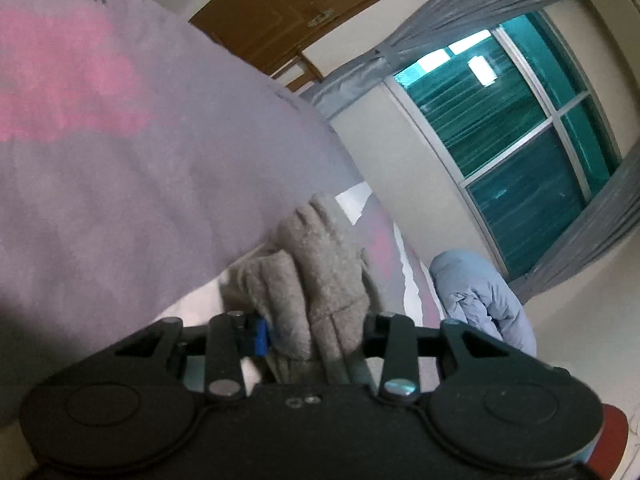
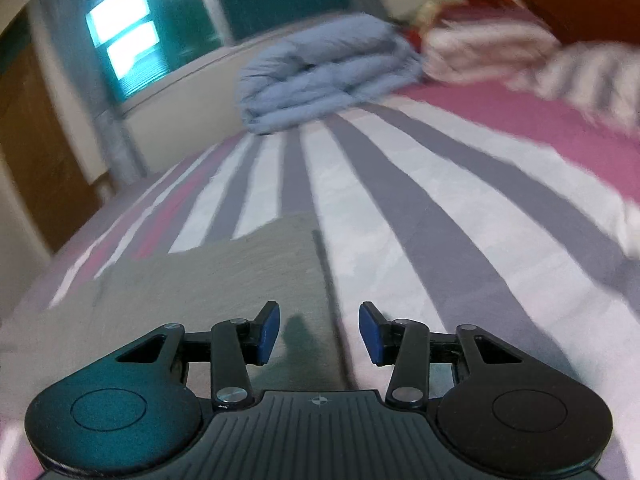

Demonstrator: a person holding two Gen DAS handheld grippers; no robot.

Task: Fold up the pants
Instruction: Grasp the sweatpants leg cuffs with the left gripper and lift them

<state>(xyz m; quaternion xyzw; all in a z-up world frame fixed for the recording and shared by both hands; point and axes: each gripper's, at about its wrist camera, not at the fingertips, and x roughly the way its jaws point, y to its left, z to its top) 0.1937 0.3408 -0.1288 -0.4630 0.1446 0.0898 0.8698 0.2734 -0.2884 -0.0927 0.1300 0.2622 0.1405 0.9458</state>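
Note:
The grey fleece pants (image 1: 320, 264) bunch up in a thick fold between the jaws of my left gripper (image 1: 316, 336), which is shut on them. One blue pad (image 1: 262, 336) shows at the left of the cloth; the other is hidden by it. In the right wrist view the pants (image 2: 224, 276) lie flat on the striped bedsheet (image 2: 400, 208), their right edge running between the fingers. My right gripper (image 2: 319, 332) hovers low over that edge, open, with both blue pads clear of the cloth.
A rolled light-blue duvet (image 2: 320, 72) lies at the far end of the bed, with striped pillows (image 2: 480, 52) to its right. A window (image 1: 512, 128) with grey curtains and a wooden door (image 2: 36, 160) stand beyond. The lilac and pink sheet (image 1: 120, 120) fills the left wrist view's left side.

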